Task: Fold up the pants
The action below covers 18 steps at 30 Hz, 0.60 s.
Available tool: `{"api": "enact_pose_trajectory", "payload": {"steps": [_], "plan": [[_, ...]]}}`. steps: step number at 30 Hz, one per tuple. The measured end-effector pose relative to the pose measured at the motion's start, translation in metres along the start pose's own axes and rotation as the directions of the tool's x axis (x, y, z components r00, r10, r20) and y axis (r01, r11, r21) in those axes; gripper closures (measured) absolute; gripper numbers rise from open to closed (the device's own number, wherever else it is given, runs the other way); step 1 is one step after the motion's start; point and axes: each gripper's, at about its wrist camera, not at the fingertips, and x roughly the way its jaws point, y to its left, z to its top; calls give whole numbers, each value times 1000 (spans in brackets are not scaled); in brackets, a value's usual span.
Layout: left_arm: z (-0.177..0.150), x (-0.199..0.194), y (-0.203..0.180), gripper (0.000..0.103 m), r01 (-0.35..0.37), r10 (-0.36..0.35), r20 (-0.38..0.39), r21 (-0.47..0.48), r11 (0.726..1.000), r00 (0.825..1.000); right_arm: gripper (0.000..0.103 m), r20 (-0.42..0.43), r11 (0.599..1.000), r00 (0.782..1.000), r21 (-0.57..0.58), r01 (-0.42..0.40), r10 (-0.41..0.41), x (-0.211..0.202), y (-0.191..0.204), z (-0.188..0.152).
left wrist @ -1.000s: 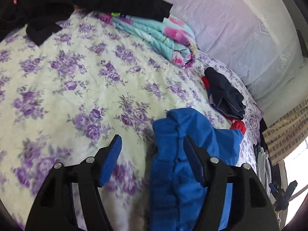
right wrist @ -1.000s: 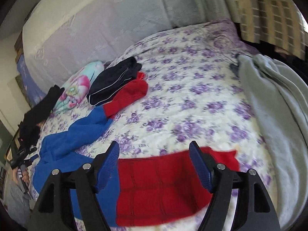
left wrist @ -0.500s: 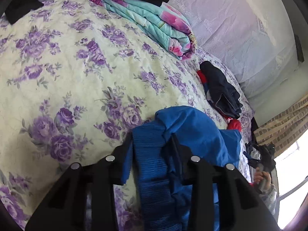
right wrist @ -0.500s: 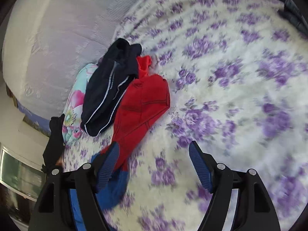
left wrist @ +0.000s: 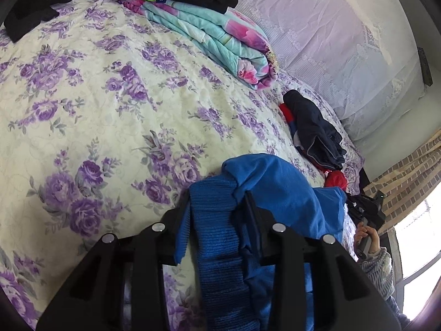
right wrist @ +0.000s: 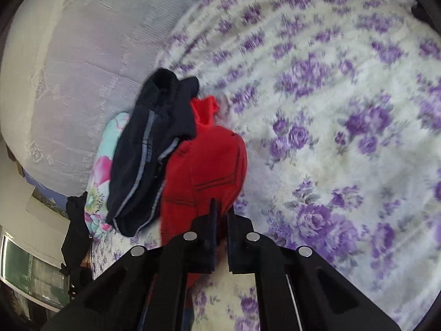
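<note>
Floral bedding (left wrist: 115, 127) in purple and cream covered the bed. On its near side, the left gripper (left wrist: 217, 212) was clamped on the ribbed blue waistband (left wrist: 215, 220) of the pants (left wrist: 281, 193), which lay bunched across the bed. Further right, the right gripper (right wrist: 220, 215), its jaws just closed nearly together, pinched the red leg end (right wrist: 204, 171) beside a dark navy garment (right wrist: 154, 149). Both ends looked gripped; no fold appeared made yet.
</note>
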Motion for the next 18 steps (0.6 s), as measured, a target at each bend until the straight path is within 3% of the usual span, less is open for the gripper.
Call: {"api": "enact_pose_trajectory", "payload": {"steps": [6,12,15,18], "plan": [[-6,-26,-27,70,-50,35,125,113,992,991,98,101,993,994,-115,-18,30,-101,16,-17],[-10,-61,-51,70,-1,-29,196,152,988,980,98,238,985,970,-174,-3,45,-228,7,-44],[-9,-71,-64,70,17,-55,209,178,984,976,98,275,980,961,-200,17,39,-267,5,-58],[-3,-67,-75,70,4,-45,196,205,979,980,98,276,974,961,-219,56,7,-272,3,-61]]}}
